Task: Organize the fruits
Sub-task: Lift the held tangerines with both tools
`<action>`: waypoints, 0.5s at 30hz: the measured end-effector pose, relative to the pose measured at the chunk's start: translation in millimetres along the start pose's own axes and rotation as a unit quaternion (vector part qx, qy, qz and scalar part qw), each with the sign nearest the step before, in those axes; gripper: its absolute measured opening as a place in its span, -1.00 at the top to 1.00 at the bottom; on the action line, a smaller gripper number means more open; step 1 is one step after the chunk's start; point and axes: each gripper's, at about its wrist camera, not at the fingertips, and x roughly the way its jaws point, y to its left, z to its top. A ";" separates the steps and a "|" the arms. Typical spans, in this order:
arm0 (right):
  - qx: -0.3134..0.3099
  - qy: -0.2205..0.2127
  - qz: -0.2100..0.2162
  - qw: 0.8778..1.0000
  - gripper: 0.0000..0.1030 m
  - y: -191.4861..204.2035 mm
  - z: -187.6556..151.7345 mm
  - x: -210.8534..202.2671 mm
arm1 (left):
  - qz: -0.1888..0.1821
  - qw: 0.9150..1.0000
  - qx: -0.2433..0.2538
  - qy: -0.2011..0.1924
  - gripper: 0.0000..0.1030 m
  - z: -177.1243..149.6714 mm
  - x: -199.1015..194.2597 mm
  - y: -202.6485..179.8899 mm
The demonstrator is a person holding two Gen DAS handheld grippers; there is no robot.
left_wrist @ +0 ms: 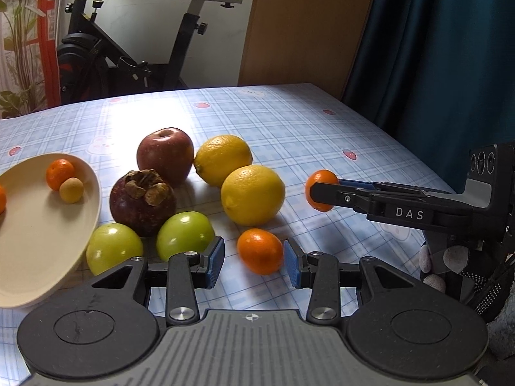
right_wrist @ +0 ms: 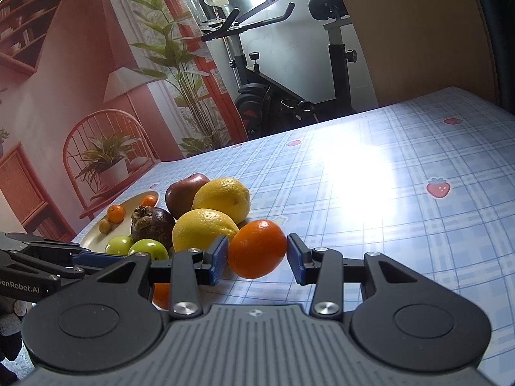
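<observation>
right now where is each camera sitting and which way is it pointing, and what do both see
Left wrist: sits on the left gripper, looks along its open fingers at a small orange, the fruit pile and the plate; the right gripper and a gloved hand show at the side.
Right wrist: sits on the right gripper, faces another small orange between its pads; the left gripper shows at left.
Shared: apple, lemons, mangosteen, tablecloth, exercise bike.
</observation>
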 end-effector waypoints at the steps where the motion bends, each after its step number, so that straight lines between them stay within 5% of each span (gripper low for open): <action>1: 0.001 -0.001 0.000 1.000 0.17 -0.2 -0.2 -0.2 | -0.002 1.000 -0.001 0.003 0.17 1.1 2.6 -0.4; 15: 0.004 -0.002 0.004 1.000 0.17 -0.2 0.3 -1.2 | -0.005 0.999 -0.023 0.030 0.15 8.1 38.3 -1.1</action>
